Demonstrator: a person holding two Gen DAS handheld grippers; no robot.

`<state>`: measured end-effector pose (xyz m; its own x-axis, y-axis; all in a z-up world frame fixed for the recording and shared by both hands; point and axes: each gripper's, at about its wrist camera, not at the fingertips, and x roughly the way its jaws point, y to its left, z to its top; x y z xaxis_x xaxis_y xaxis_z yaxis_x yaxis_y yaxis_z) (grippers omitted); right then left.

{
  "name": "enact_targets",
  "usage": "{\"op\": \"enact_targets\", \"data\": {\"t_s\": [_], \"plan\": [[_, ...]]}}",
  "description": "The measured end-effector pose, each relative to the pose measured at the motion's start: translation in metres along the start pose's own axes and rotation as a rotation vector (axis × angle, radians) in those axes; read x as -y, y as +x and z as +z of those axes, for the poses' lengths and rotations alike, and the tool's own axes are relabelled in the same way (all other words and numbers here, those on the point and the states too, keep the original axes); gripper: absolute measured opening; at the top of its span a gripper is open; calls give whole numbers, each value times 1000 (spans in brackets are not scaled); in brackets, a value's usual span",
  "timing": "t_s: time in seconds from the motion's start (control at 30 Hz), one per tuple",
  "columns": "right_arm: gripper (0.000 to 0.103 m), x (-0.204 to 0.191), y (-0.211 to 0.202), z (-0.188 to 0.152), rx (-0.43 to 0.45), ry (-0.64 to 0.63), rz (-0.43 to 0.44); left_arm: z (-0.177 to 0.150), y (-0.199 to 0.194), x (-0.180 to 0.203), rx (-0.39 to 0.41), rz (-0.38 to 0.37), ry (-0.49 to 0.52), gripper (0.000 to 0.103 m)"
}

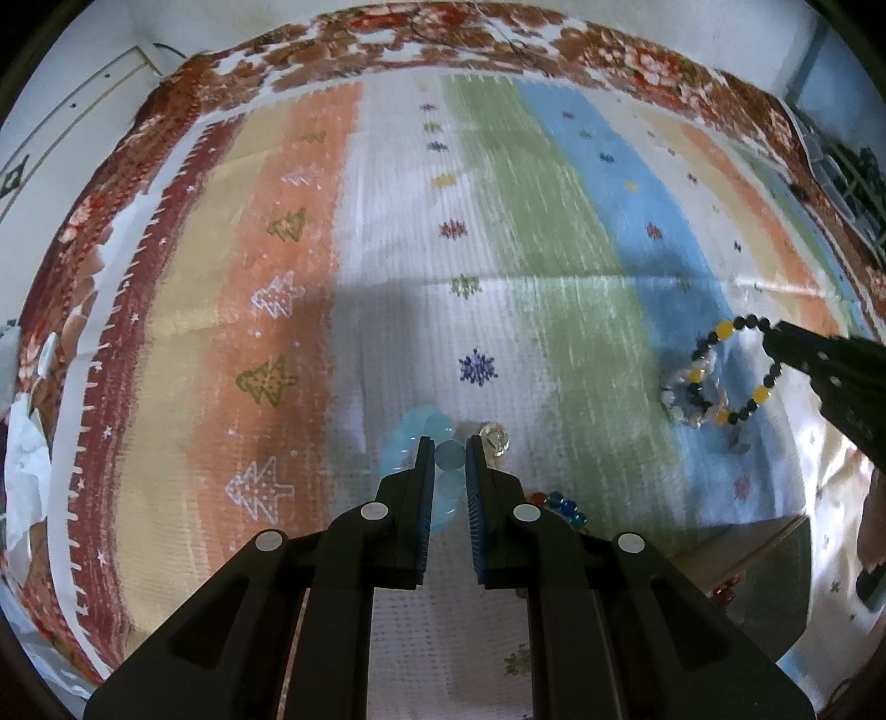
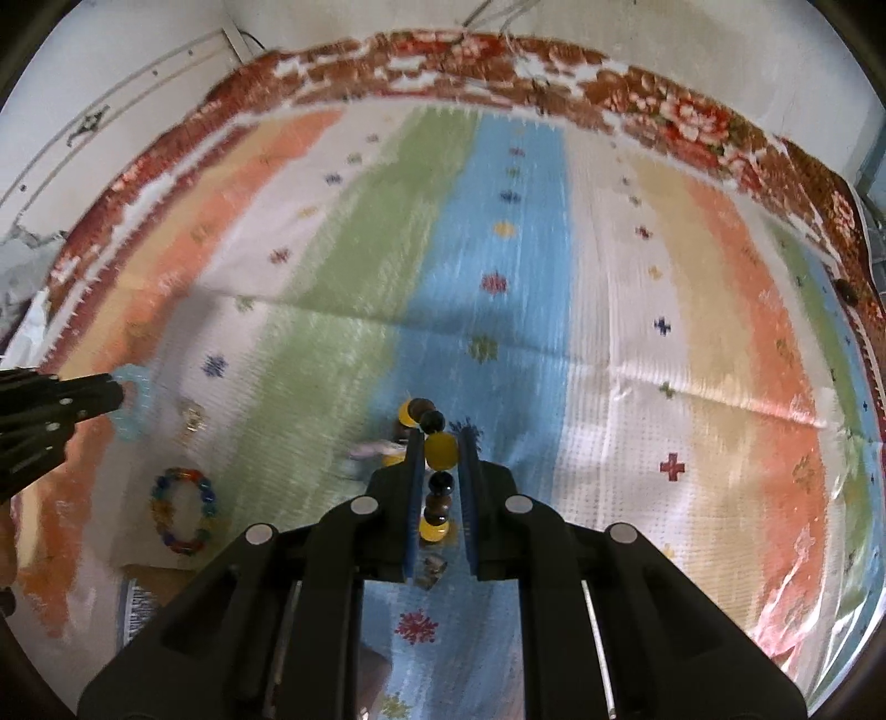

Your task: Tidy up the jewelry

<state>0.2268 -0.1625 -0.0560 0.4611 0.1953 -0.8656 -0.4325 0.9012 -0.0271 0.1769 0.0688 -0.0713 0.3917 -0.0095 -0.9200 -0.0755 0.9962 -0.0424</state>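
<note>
Over the cloth: a striped mat with a dimpled, woven-looking surface covered the table, in bands of orange, cream, white, green and blue, dotted with small snowflake and tree motifs; a fold line crossed it.
Under the mat: a brown and red floral cloth showed around the far edge.
Writing: no brand, label or readable text showed in either view.
Left gripper: black, with blue ribbed pads, its jaws drawn together and clamped on the pale blue bracelet.
Pale blue bracelet: round, milky translucent beads; one bead sat between the fingertips, the loop bulging out to the left of them and running back between the fingers.
Right gripper: the same build, jaws together and clamped on the black and yellow bracelet.
Black and yellow bracelet: glossy yellow round beads alternating with smaller dark ones; in the left wrist view it hung as an open ring from the fingertips.
Pale chip bracelet: irregular whitish and grey stones, lying on the blue band beside that ring.
Clear bead piece: glassy, yellowish, on the mat just right of the left fingertips.
Multicoloured bracelet: translucent red, blue, green and amber beads, lying as an oval loop on the white band.
</note>
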Motion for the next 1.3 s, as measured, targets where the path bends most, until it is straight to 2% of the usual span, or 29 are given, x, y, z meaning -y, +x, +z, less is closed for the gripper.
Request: {"op": "enact_targets", "data": {"t_s": [0.13,0.6,0.87,1.1,1.3], "plan": [[13,-5,-22,0,34,-12,14,1,-6,1,10,-21,-11,11],[13,-9,-70,0,121,-7,92,-4,-13,18,24,-24,36,11],[13,-8,-76,-2,132,-13,83,-4,-16,22,31,-30,51,11],[13,-21,-100,-2,184,-60,96,-5,-19,29,31,-48,73,11],[13,-24,-97,-3,164,-69,97,-7,-13,34,11,-38,92,11]]}}
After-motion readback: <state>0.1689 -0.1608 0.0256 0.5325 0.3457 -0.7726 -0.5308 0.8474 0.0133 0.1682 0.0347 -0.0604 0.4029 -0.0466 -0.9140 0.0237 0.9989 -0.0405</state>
